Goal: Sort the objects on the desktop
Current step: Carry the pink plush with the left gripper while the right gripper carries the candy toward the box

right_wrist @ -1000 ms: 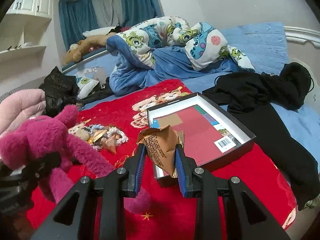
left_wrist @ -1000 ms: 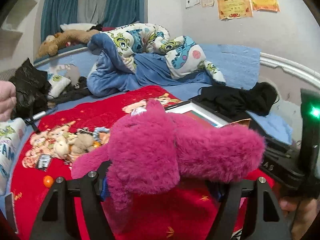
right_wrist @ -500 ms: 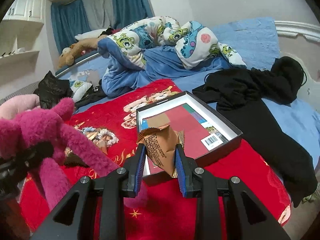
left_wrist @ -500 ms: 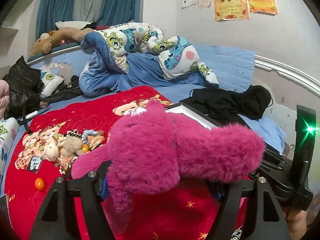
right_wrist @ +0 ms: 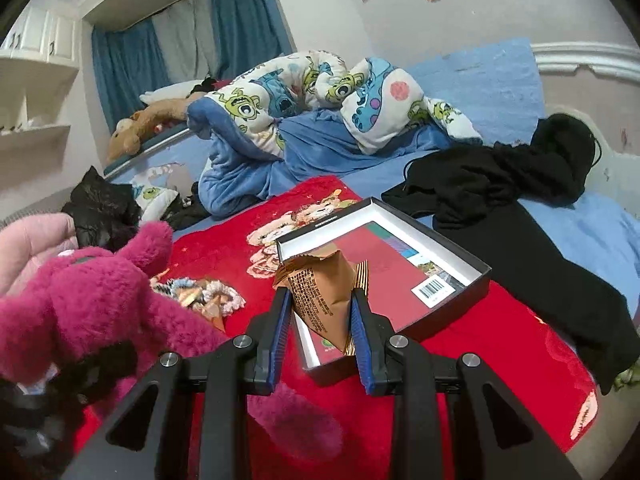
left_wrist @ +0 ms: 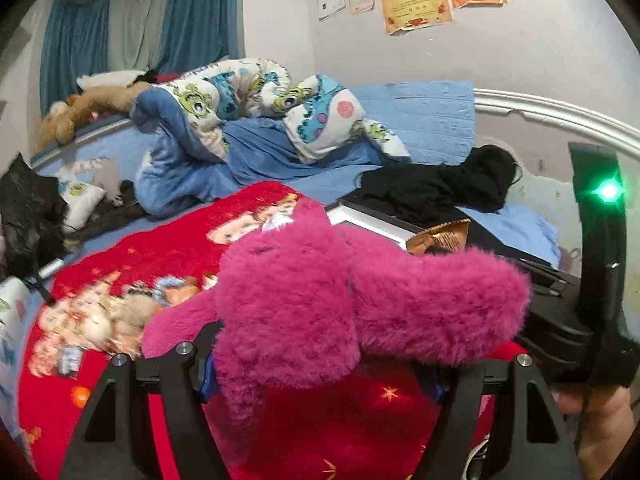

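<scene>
1. Snack packet [right_wrist: 320, 300], brown foil, sits pinched between the blue pads of the right gripper [right_wrist: 322, 334], held above the near corner of the open box [right_wrist: 472, 264] on the red blanket [right_wrist: 480, 332]
2. Pink plush toy [left_wrist: 320, 308] is clamped in the left gripper [left_wrist: 324, 376], filling the gap between the fingers and spilling over both
3. Small print covers the packet, unreadable; a barcode label [right_wrist: 434, 289] lies inside the box
</scene>
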The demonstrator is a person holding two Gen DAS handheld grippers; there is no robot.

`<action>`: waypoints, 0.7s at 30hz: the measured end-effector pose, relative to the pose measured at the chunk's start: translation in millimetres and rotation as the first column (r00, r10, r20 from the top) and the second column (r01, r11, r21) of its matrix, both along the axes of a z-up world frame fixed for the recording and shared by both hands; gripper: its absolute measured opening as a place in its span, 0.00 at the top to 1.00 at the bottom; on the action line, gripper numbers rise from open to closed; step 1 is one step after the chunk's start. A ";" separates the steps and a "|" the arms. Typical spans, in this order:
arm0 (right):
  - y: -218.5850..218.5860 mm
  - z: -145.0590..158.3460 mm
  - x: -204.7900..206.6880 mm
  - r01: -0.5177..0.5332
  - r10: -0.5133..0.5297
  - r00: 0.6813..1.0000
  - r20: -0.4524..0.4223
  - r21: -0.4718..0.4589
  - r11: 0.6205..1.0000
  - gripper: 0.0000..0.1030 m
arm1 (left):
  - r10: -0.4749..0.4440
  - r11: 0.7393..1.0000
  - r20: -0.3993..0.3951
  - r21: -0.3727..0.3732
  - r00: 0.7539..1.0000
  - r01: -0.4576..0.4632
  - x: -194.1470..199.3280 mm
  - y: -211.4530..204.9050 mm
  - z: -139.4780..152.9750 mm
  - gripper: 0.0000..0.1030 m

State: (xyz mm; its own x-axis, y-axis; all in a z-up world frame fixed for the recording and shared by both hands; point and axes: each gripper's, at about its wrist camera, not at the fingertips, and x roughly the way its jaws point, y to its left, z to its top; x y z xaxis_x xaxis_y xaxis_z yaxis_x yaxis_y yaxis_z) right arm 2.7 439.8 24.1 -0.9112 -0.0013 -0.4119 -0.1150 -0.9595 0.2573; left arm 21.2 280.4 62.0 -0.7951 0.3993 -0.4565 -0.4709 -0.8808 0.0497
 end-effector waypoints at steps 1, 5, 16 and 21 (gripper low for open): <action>-1.2 -2.5 2.5 -0.007 0.007 1.000 -0.003 0.007 1.000 0.72 | -0.009 1.000 0.014 0.022 1.000 0.009 -2.0 -1.9 -8.0 0.27; 1.2 -10.8 16.6 -0.014 0.015 1.000 -0.014 0.033 0.999 0.72 | -0.067 0.998 -0.010 0.007 0.998 0.068 -3.3 8.5 -21.7 0.27; 27.0 -7.0 5.3 0.025 -0.026 0.999 -0.020 -0.022 0.999 0.72 | -0.073 0.995 0.031 0.067 0.997 0.071 -24.9 30.2 -38.4 0.27; 30.7 -17.5 -4.5 0.038 -0.037 0.999 0.019 -0.031 0.999 0.72 | -0.048 0.998 0.048 0.042 0.998 0.046 -39.6 41.4 -46.3 0.27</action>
State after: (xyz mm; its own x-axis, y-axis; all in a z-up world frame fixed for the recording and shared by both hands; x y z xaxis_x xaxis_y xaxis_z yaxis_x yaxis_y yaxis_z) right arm -1.7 470.4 6.6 -0.9030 0.0200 -0.4291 -0.1561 -0.9460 0.2843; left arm -18.4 321.8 15.6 -0.7524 0.4546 -0.4766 -0.5126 -0.8586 -0.0097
